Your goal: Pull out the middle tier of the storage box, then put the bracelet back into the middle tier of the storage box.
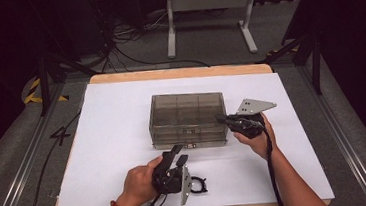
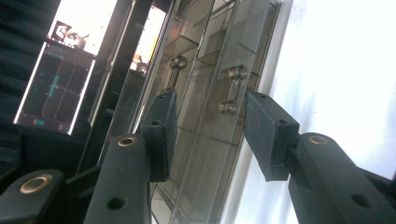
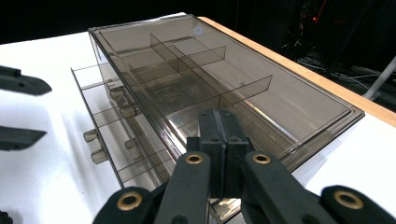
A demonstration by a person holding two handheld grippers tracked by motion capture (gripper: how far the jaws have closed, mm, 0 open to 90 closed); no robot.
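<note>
A smoky clear plastic drawer box (image 1: 187, 113) stands in the middle of the white table top (image 1: 114, 139). Its lower drawer (image 3: 105, 135) is pulled out a little way, and its handle (image 2: 232, 88) lies just beyond my left gripper (image 2: 210, 126). That left gripper (image 1: 179, 153) is open, held just in front of the box's front face, with nothing between its pads. My right gripper (image 3: 219, 128) is shut with nothing in it, and its tips rest against the box's top right edge (image 1: 221, 118). A second handle (image 2: 175, 70) sits on the upper drawer.
A small black looped object (image 1: 198, 185) lies on the white top near the front edge, beside my left hand. The wooden table edge (image 1: 178, 73) runs behind the box. A white metal stand (image 1: 208, 15) and cables are on the floor beyond.
</note>
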